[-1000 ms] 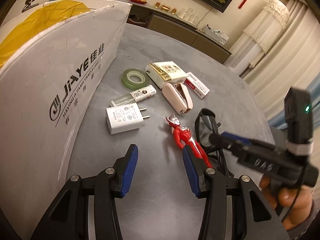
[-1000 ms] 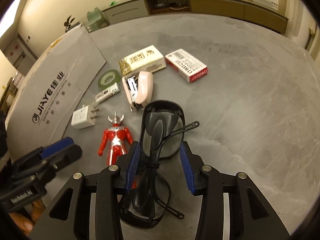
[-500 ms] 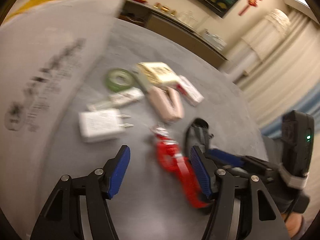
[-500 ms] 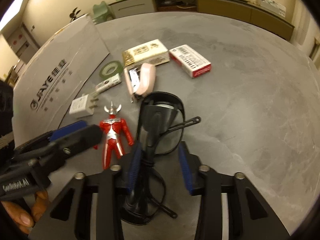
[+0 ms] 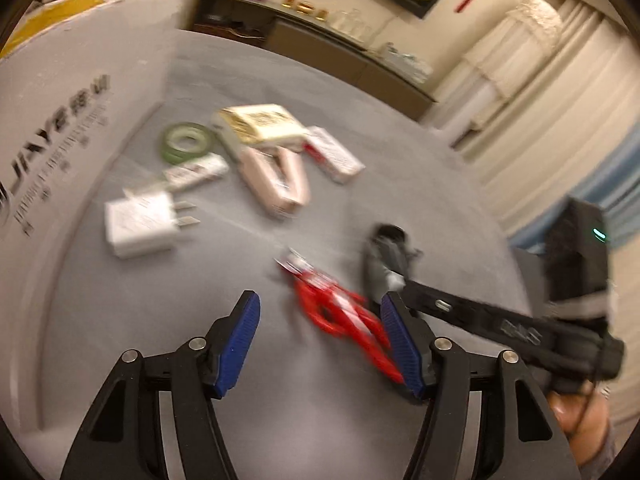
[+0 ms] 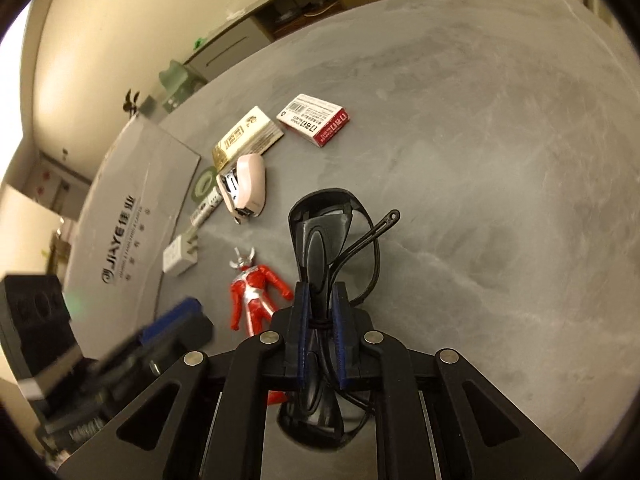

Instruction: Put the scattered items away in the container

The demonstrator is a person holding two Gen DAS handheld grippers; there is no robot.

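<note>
My right gripper is shut on the black sunglasses, pinching them at the folded frame; one temple arm sticks out to the right. Whether they are clear of the grey table I cannot tell. My left gripper is open, low over the table. The red toy figure lies between its fingers, close to the right finger. The left view is motion-blurred. The white cardboard container stands along the left; its inside is hidden.
Scattered beyond the figure are a white charger, a small bottle, a green tape roll, a pink stapler, a cream box and a red-and-white box. The right gripper's body is close to the left gripper's right side.
The right gripper has shut on the sunglasses and tilted. The left gripper has swung right, so the red figure now lies between its open fingers.
</note>
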